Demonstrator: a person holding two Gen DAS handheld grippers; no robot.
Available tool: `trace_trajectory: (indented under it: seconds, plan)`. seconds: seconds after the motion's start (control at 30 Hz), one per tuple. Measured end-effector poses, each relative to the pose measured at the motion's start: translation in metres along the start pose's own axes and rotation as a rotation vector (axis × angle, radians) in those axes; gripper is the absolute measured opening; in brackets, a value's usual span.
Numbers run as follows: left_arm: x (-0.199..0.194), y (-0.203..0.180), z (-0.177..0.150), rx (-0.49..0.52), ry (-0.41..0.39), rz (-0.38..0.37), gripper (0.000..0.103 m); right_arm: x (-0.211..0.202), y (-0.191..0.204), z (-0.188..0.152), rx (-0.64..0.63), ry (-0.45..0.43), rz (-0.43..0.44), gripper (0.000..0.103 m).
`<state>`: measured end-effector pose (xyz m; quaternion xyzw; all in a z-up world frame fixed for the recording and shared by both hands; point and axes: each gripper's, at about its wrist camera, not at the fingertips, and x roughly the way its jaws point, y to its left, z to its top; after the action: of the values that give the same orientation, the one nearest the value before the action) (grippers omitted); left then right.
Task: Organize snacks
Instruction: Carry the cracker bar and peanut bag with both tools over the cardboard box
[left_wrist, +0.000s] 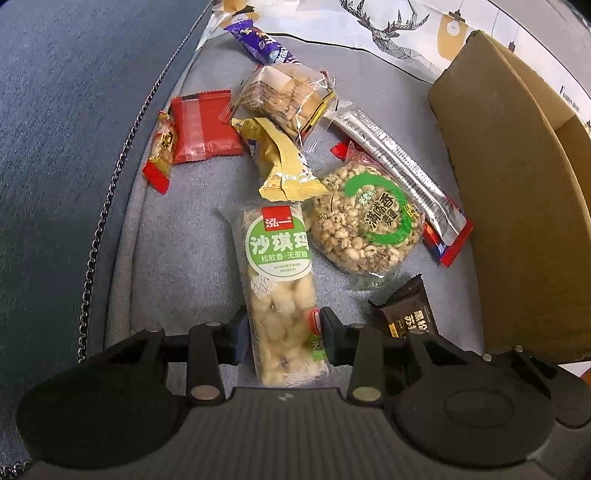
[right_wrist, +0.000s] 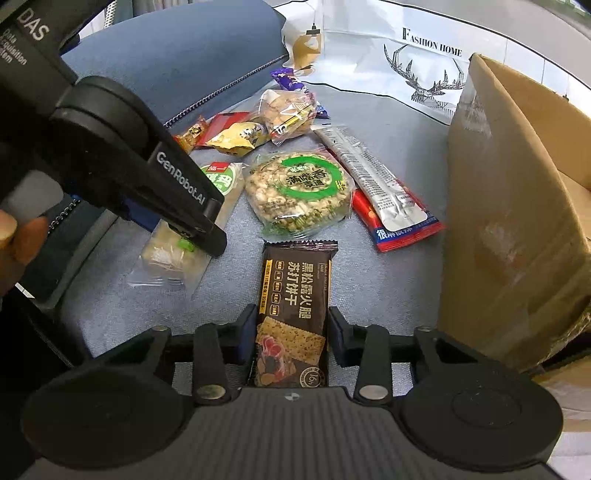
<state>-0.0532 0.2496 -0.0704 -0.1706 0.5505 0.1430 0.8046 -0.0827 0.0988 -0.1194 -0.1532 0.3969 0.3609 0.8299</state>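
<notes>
two tools are down among a scatter of snack packets on a grey-blue cushion (left_wrist: 177, 258). the left tool (left_wrist: 282, 332) has its fingers set on either side of the sachima bar (left_wrist: 279, 280), a long clear packet with a green and white label, and they appear to press its sides near the lower end; the bar lies lengthwise, pointing away from the camera. in the right wrist view the same tool reaches in from the upper left, its fingers over that bar (right_wrist: 177, 254).

the right tool (right_wrist: 291, 339) straddles the dark cracker packet (right_wrist: 295, 314), a brown wrapper with gold characters and a cracker photo. its left finger touches the packet's edge, while a thin gap shows at the right finger, so the tool is narrowed around the packet but i cannot tell whether it grips it.

just beyond lies a round puffed-grain cake (right_wrist: 299, 192) with a green ring label, touching the sachima bar's upper corner in the left view. beside it on the right sits a long silver and red sachet (right_wrist: 384, 195). farther back are a yellow packet (left_wrist: 280, 162), a red packet (left_wrist: 201, 125), a clear bag of biscuits (left_wrist: 286, 98) and a purple wrapper (left_wrist: 260, 40).

a cardboard box (right_wrist: 509, 221) stands at the right, near the sachet. a white sheet printed with a deer (right_wrist: 424, 70) lies behind.
</notes>
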Motion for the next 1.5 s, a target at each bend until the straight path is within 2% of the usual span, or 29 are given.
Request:
trace_trajectory:
  seconds: [0.2,0.33,0.63,0.83,1.0,1.23,1.37,1.5]
  plan:
    - [-0.006,0.004,-0.001,-0.021,-0.031,-0.016,0.040,-0.006,0.000,0.001,0.013,-0.021,-0.012,0.041]
    - [-0.020,0.006,-0.006,-0.024,-0.096,-0.036,0.039,-0.018,0.000,0.003,0.005,-0.065,-0.010,0.041]
    - [-0.068,-0.003,-0.027,0.020,-0.368,-0.080,0.039,-0.070,-0.007,0.003,0.001,-0.239,-0.016,0.041]
    - [-0.083,-0.010,-0.035,0.025,-0.476,-0.120,0.039,-0.114,-0.022,0.008,0.012,-0.381,-0.007,0.041]
    - [-0.086,-0.018,-0.033,0.041,-0.497,-0.168,0.039,-0.140,-0.051,0.019,0.020,-0.472,-0.022,0.041]
    - [-0.087,-0.034,-0.033,0.069,-0.535,-0.150,0.039,-0.166,-0.109,0.039,0.024,-0.570,-0.081,0.041]
    - [-0.090,-0.046,-0.033,0.100,-0.554,-0.155,0.039,-0.163,-0.145,0.045,0.071,-0.589,-0.129,0.041]
    - [-0.095,-0.055,-0.030,0.107,-0.587,-0.182,0.039,-0.149,-0.171,0.036,0.151,-0.583,-0.156,0.041]
